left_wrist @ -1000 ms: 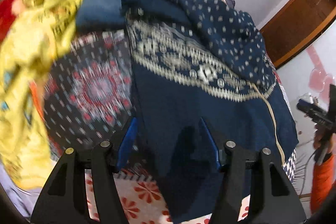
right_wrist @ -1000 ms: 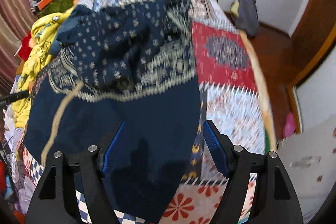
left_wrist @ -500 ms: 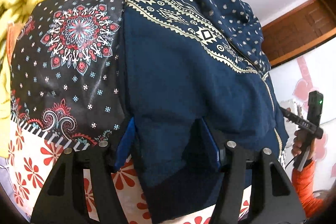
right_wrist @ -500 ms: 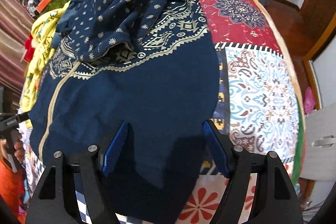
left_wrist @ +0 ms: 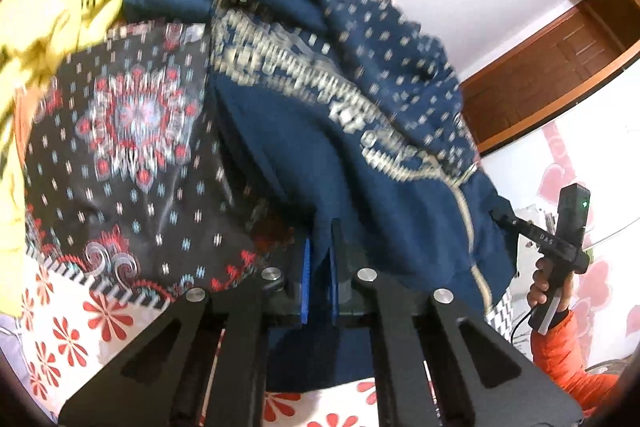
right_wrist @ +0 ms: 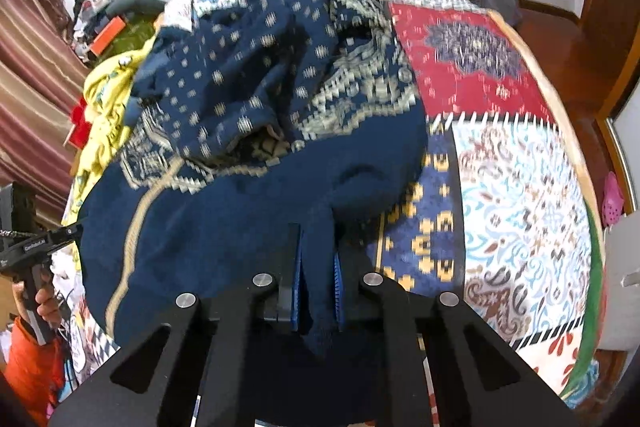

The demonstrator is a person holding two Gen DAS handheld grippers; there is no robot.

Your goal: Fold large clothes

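Both grippers have gone from spread wide over the navy hem to pinching it: the left gripper (left_wrist: 319, 267) now has its blue pads pressed together on a fold of the navy patterned garment (left_wrist: 360, 163), and the right gripper (right_wrist: 317, 287) is still closing on a bunched ridge of the same cloth (right_wrist: 248, 227), which fills the narrow gap between its pads. Where the hem lay flat half a second ago, it now rises in a small peak at each pinch, and the fabric around it is pulled into creases. Both views are blurrier than before. The garment lies spread across the patchwork bedspread (right_wrist: 520, 187), its near hem at the near edge of the bed, its gold-printed band and dotted upper part heaped toward the far side, with a gold stripe running down one edge. A yellow printed cloth (left_wrist: 60, 7) sits piled at the far left of the bed. In the left wrist view the other gripper's handle shows at the right, held by a hand (left_wrist: 550, 287) in an orange sleeve (left_wrist: 568, 355); small white letters on its bar look like "DAS". In the right wrist view the opposite handle at the left edge carries white lettering too blurred to read.
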